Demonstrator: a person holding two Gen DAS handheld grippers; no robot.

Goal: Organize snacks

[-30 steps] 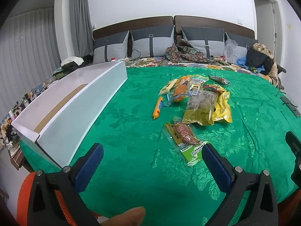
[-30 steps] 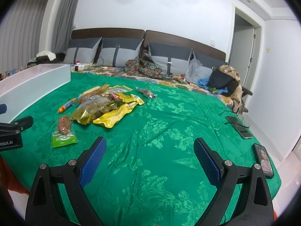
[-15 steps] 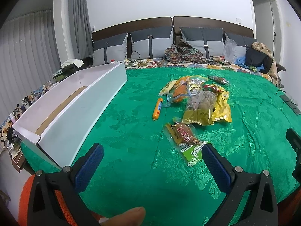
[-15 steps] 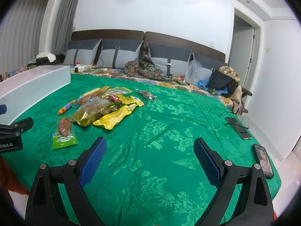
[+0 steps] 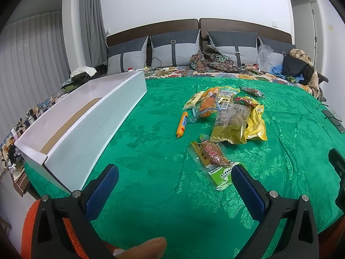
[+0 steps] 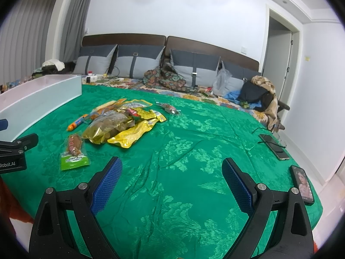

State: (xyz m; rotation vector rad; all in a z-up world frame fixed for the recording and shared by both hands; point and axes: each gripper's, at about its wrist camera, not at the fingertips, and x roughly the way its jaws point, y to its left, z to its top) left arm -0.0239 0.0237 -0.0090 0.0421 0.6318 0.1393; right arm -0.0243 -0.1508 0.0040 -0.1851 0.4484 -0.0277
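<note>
Left wrist view: left gripper (image 5: 174,178) hovers over the green bedspread (image 5: 151,151), jaws spread wide, holding nothing. A long white box (image 5: 90,120) lies along the cover's left side, open-topped. The snack pile (image 5: 232,116) sits mid-bed, well apart from the box; an orange sausage stick (image 5: 182,124) lies just left of it, and a green-edged packet (image 5: 212,158) lies nearest the jaws. Right wrist view: right gripper (image 6: 171,178) also stands wide apart and empty. Two phones (image 6: 301,180) rest at the cover's right edge. Nothing lies between jaws and snacks.
</note>
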